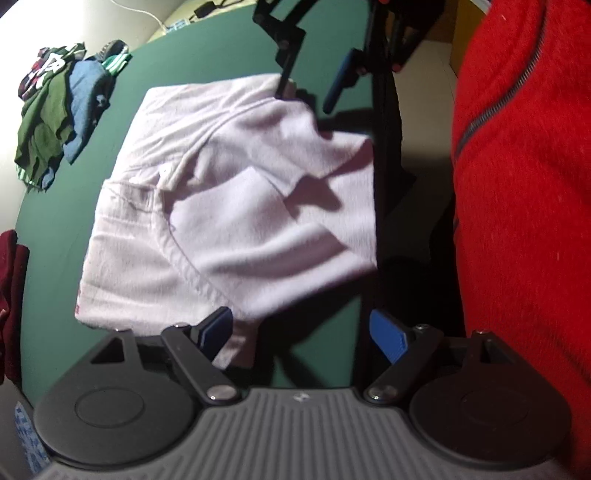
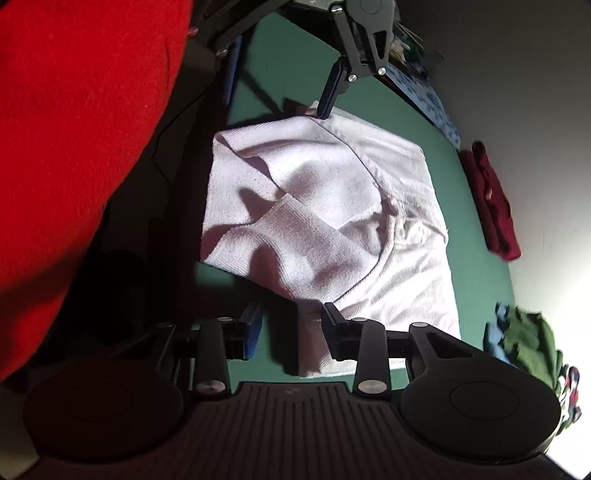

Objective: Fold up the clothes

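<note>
Between my two grippers the half-folded white shirt (image 1: 229, 206) lies on the green table (image 1: 66, 229); left gripper (image 1: 303, 332) and right gripper (image 2: 291, 325) both gape empty, so its loose sleeve flap may spring back.

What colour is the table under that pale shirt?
Dark green table, under the pale pinkish-white shirt; clearest in the left wrist view.

Green table top (image 1: 59, 221) fills the area ahead of both tools, rounded edge. Pale wall (image 2: 517, 74) beyond it, blown out by strong light at the far side. White cable (image 1: 147, 14) and dark adapter (image 1: 203, 9) at the table's far edge. Blue-patterned item (image 2: 424, 99) along the edge. Hard shadows.
</note>
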The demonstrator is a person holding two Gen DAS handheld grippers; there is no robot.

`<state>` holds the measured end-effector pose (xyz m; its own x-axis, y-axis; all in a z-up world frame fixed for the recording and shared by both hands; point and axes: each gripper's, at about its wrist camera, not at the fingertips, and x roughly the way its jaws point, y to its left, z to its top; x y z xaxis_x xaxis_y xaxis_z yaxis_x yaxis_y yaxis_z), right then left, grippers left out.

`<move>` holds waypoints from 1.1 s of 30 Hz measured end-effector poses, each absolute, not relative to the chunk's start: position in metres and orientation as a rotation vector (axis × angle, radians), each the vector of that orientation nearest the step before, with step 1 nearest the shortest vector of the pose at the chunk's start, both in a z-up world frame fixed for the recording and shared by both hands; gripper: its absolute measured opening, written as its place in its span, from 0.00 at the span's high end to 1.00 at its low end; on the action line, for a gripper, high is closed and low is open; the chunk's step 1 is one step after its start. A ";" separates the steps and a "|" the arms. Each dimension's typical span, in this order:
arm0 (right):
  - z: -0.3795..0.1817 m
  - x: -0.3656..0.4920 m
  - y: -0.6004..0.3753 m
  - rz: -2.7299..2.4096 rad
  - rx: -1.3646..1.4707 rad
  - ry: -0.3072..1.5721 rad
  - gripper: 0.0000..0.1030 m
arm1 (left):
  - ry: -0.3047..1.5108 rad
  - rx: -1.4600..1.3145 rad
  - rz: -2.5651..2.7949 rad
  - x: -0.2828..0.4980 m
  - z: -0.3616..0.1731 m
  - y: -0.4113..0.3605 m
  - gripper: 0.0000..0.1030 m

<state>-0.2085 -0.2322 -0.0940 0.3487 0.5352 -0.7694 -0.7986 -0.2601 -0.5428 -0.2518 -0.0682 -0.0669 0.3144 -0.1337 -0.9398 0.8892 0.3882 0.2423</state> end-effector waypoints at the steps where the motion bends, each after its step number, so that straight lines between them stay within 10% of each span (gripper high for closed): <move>1: -0.095 -0.209 -0.231 1.304 -1.318 0.249 0.64 | 1.020 0.945 -0.818 -0.252 -0.067 -0.068 0.19; 9: -0.100 -0.210 -0.226 1.374 -1.296 0.186 0.68 | 1.027 1.015 -0.826 -0.235 -0.072 -0.073 0.31; 11: -0.100 -0.208 -0.224 1.388 -1.282 0.207 0.83 | 1.024 1.023 -0.835 -0.233 -0.075 -0.075 0.34; 18: -0.083 -0.190 -0.219 1.416 -1.108 0.367 0.91 | 1.016 1.052 -0.817 -0.225 -0.073 -0.076 0.76; 33: -0.075 -0.060 -0.260 1.269 0.035 0.990 0.93 | 1.066 0.625 -0.713 -0.181 -0.033 -0.031 0.79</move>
